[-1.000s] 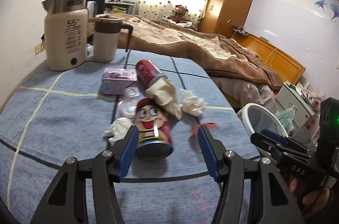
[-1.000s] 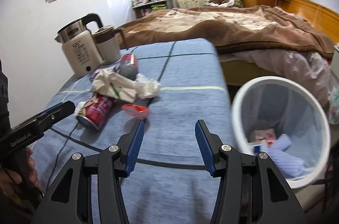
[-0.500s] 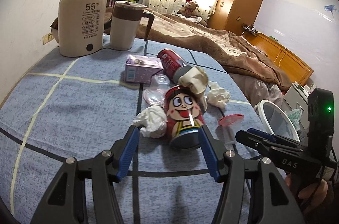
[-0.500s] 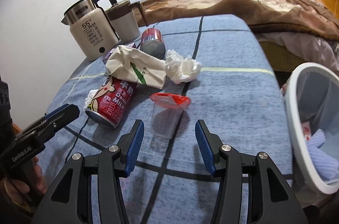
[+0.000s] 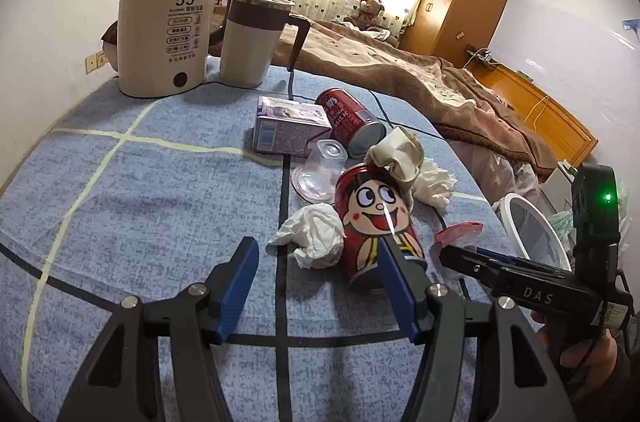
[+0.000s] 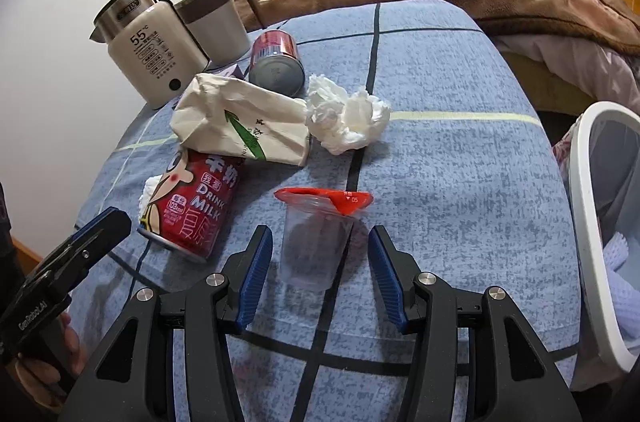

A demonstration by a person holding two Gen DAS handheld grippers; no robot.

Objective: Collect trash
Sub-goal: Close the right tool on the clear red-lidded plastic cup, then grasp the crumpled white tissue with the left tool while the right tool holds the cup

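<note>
Two hand-held grippers hover over a blue checked tablecloth (image 6: 460, 182): the right gripper (image 6: 320, 262) is closing its blue-padded jaws around a clear plastic cup with a red rim (image 6: 310, 242), pads not yet touching it. The left gripper (image 5: 316, 282) is opening, holding nothing, its right pad just beside a fallen red cartoon milk can (image 5: 376, 222) and a crumpled tissue (image 5: 314, 234). Beyond lie a flattened carton (image 6: 244, 118), a second can (image 6: 274, 62) and a kettle (image 6: 148, 42), with a white bin (image 6: 592, 190) at the table's right edge.

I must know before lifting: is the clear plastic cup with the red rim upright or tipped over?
Tipped over. The clear plastic cup with the red rim lies on its side on the blue cloth, rim facing away.
</note>
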